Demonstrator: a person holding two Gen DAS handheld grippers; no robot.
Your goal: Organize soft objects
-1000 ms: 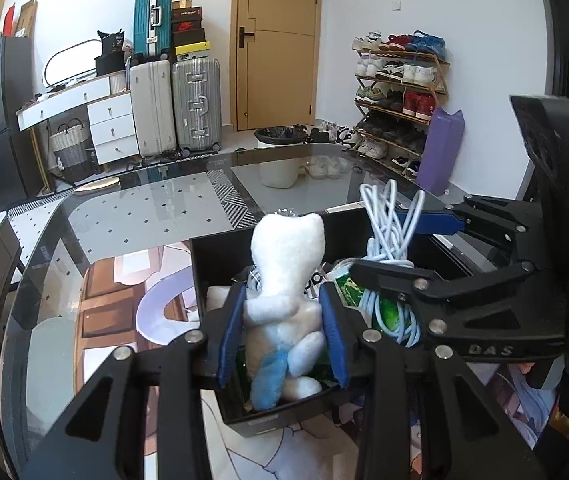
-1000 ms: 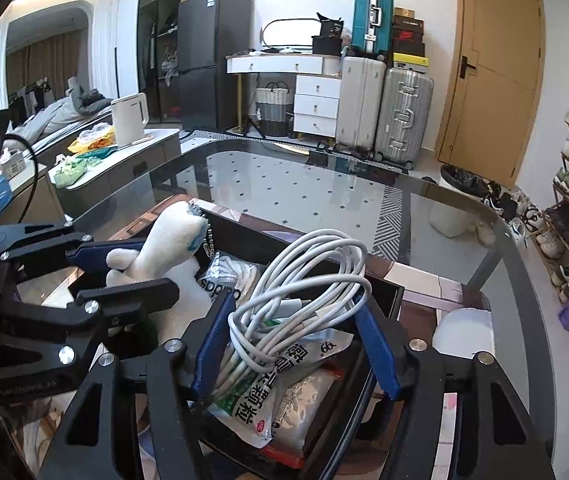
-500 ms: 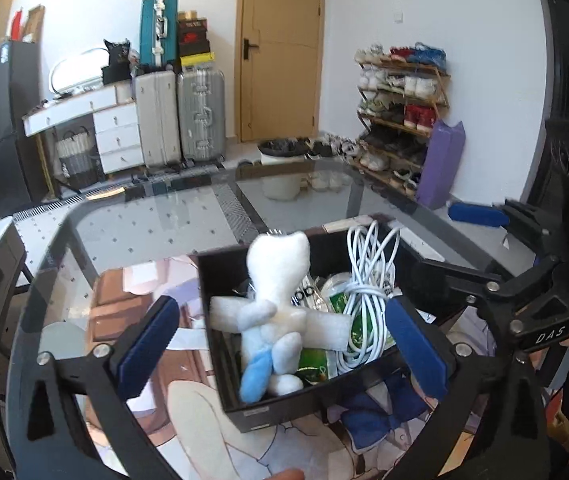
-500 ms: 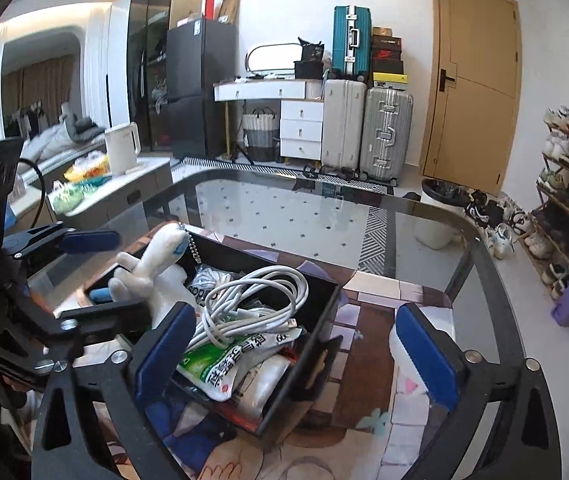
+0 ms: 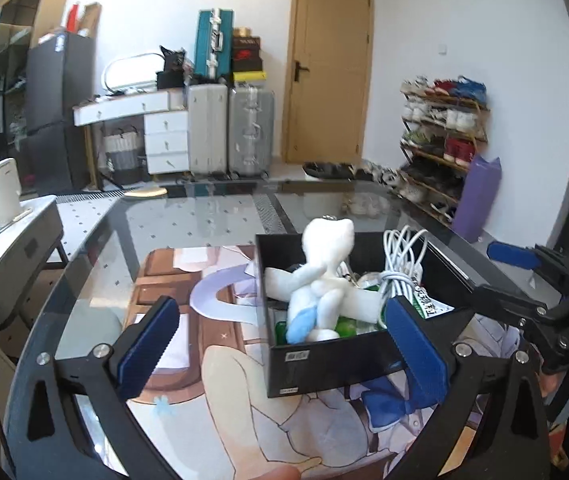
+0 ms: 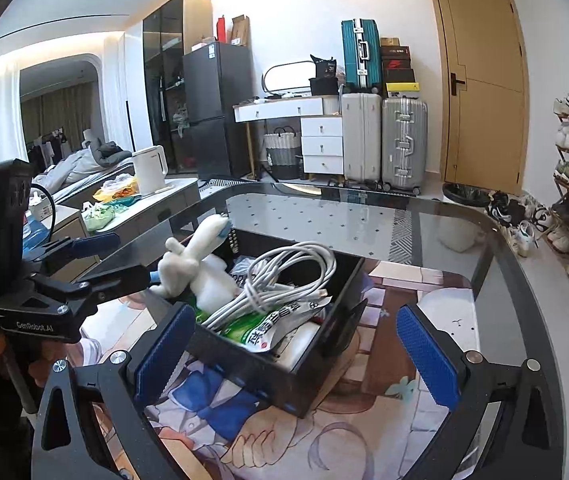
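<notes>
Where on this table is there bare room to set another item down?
Free: the glass table beyond the black box, and the printed mat left of it. Crowded: the box itself, filled by the plush toy, white cable and snack packets.

The box (image 5: 326, 364) is black. The plush (image 5: 320, 280) is white with a light blue part. The cable (image 6: 280, 276) is white, the packet (image 6: 268, 326) green and white. The pads (image 6: 428, 354) are blue.

Both the left gripper (image 5: 280, 350) and right gripper (image 6: 298, 354) have black frames, silver screws and ribbed blue pads (image 6: 163, 350). At left, white lettering possibly reads "GenRobot.AI".
</notes>
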